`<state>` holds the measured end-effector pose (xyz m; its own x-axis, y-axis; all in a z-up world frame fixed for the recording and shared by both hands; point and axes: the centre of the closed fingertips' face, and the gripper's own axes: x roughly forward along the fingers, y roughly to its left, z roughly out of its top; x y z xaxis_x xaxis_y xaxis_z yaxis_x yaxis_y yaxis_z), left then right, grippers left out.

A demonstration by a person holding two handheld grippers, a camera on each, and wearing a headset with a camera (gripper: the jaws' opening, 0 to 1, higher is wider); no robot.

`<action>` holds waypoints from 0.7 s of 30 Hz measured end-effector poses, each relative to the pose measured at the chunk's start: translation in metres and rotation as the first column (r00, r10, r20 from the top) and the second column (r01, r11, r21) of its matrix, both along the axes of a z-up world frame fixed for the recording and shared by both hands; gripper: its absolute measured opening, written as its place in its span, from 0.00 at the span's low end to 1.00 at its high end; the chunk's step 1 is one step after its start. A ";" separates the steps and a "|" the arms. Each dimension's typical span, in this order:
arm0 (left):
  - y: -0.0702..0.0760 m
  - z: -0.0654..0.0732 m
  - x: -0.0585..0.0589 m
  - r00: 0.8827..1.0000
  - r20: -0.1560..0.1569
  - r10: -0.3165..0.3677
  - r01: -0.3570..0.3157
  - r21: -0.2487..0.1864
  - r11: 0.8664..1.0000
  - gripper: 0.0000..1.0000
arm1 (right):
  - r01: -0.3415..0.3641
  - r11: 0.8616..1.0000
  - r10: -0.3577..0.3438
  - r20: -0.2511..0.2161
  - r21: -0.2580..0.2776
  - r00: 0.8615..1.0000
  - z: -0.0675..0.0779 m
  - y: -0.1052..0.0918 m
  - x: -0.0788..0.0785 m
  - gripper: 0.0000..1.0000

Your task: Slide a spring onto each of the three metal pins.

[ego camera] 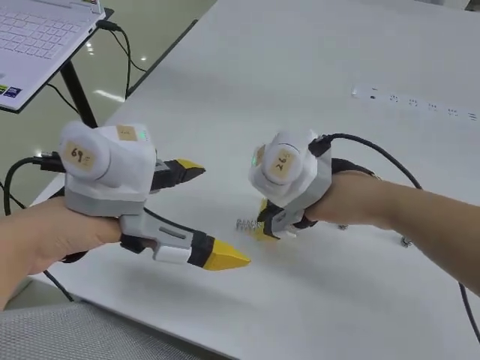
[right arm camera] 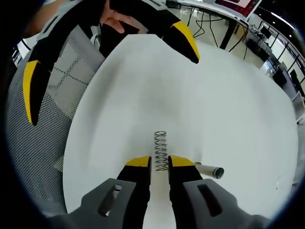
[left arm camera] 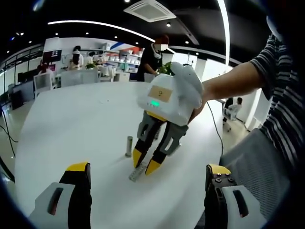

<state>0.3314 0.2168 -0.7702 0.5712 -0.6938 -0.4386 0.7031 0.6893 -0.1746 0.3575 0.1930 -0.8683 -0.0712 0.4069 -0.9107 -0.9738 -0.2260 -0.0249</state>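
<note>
Spring (right arm camera: 160, 150), one, pinched in right tool (right arm camera: 159, 162); left tool (ego camera: 212, 213) gapes empty; one pin (right arm camera: 209, 170) beside.

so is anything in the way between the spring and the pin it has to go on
Nothing visible is. The spring is held between the jaws of the right gripper, and the pin lies just beside one jaw on the bare table, with no other object between them.
</note>
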 end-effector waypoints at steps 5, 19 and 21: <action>-0.001 -0.001 -0.001 1.000 -0.003 0.001 -0.001 0.001 1.000 0.98 | 0.019 0.999 -0.018 -0.028 0.046 0.999 0.006 0.003 0.000 0.08; -0.020 0.001 -0.003 0.999 -0.004 -0.040 0.040 0.002 0.999 0.98 | 0.008 0.996 -0.005 -0.035 0.094 0.999 0.035 -0.024 -0.011 0.08; -0.025 0.002 -0.002 0.999 -0.001 -0.049 0.049 -0.002 0.999 0.97 | 0.016 0.995 -0.013 -0.035 0.097 0.999 0.039 -0.032 -0.012 0.08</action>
<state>0.3291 0.1916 -0.7685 0.5360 -0.7217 -0.4380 0.7359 0.6537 -0.1765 0.3459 0.1605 -0.8295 -0.0951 0.4943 -0.8641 -0.9777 -0.2098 -0.0124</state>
